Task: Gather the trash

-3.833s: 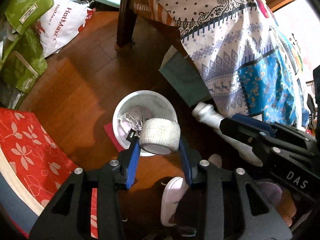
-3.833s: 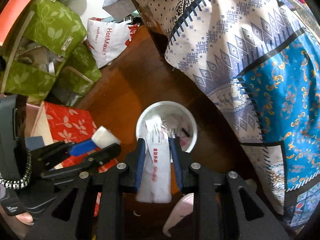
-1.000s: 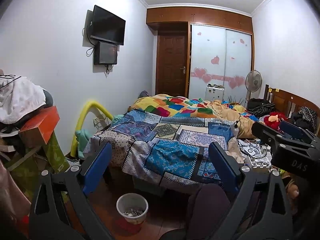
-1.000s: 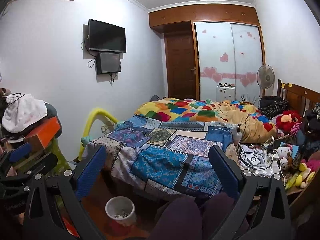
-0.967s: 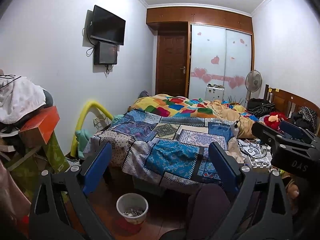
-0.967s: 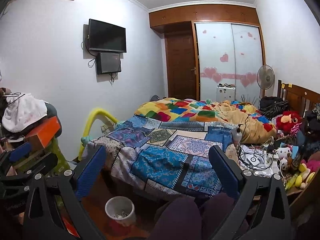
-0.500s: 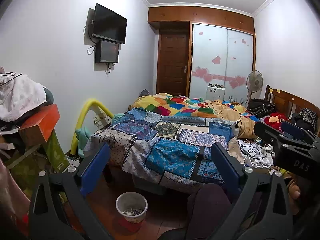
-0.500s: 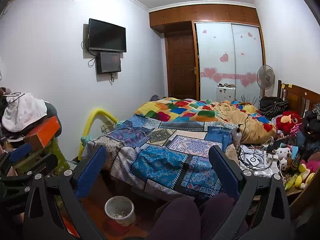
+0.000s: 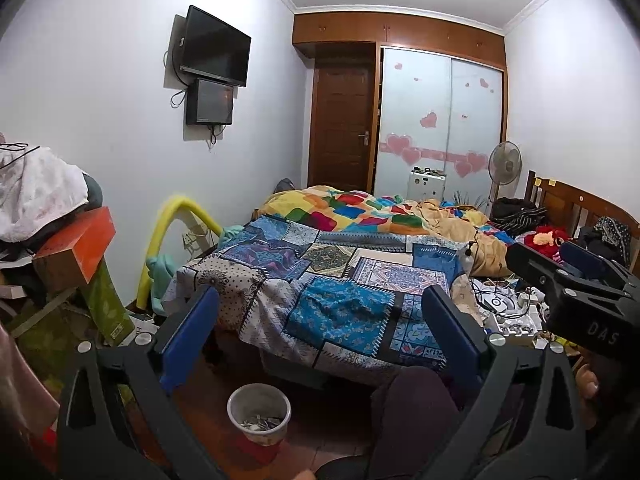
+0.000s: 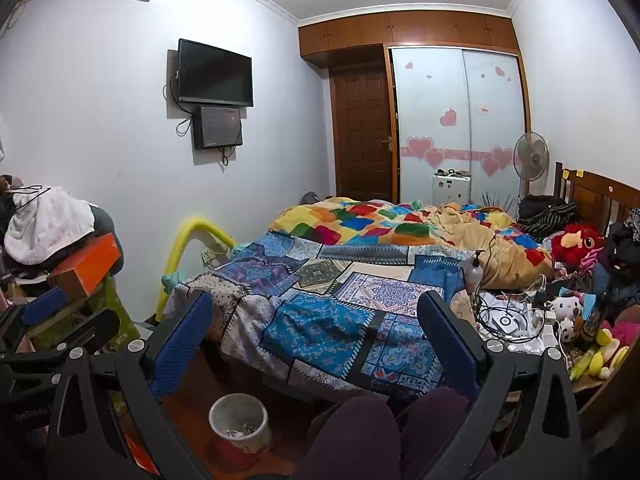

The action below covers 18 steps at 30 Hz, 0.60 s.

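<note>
A small white trash bin (image 9: 259,411) stands on the wooden floor by the foot of the bed, with scraps inside; the right wrist view shows the bin (image 10: 239,420) low and left of centre. My left gripper (image 9: 320,304) is open and empty, held well above the bin and facing the room. My right gripper (image 10: 316,308) is also open and empty. The right gripper's fingers (image 9: 580,276) show at the right edge of the left wrist view, and the left gripper's blue pads (image 10: 44,304) at the left edge of the right wrist view.
A bed with a patchwork quilt (image 9: 344,280) fills the middle. Piled boxes and cloth (image 9: 60,248) crowd the left. A person's knees in dark trousers (image 10: 380,432) sit at the bottom. Cables and toys (image 10: 560,320) litter the right side. A wall TV (image 10: 214,74) hangs left.
About four seconds ago the left gripper held a white roll and the right a white packet over the bin. Both now stand open, empty and raised; the view has barely shifted in the last second.
</note>
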Each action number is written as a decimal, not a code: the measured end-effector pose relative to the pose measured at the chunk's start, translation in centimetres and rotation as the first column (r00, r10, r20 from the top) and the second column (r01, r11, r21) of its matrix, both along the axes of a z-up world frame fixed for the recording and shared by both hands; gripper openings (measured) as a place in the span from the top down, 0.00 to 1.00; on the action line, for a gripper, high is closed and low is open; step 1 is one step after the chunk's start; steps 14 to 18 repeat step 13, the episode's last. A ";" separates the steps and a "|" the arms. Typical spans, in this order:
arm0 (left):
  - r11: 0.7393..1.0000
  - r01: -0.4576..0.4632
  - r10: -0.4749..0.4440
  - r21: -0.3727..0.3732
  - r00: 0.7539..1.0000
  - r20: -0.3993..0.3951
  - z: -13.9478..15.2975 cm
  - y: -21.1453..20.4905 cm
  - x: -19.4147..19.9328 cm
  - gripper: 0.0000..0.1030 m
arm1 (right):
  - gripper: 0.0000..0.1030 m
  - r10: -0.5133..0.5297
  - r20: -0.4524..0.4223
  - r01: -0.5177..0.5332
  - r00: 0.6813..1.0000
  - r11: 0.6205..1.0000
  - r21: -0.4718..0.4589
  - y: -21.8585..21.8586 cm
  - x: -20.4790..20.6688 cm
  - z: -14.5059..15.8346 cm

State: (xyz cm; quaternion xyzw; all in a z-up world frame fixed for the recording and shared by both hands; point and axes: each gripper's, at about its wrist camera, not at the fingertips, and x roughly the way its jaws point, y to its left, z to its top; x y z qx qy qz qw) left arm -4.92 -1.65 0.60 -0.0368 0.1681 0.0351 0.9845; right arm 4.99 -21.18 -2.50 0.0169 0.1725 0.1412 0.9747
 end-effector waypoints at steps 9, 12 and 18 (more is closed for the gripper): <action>1.000 0.008 -0.008 0.000 1.000 0.004 0.2 0.1 -0.1 0.01 | 0.01 0.000 0.000 0.000 1.000 1.000 -0.001 0.1 0.0 0.0; 1.000 0.009 -0.009 -0.002 1.000 0.002 0.2 0.1 -0.1 0.01 | 0.01 0.000 -0.001 0.000 1.000 1.000 -0.001 0.1 -0.1 0.0; 1.000 0.011 -0.011 -0.002 1.000 0.001 0.2 0.1 -0.1 0.01 | 0.01 0.001 -0.001 -0.001 1.000 1.000 -0.002 0.1 -0.1 0.1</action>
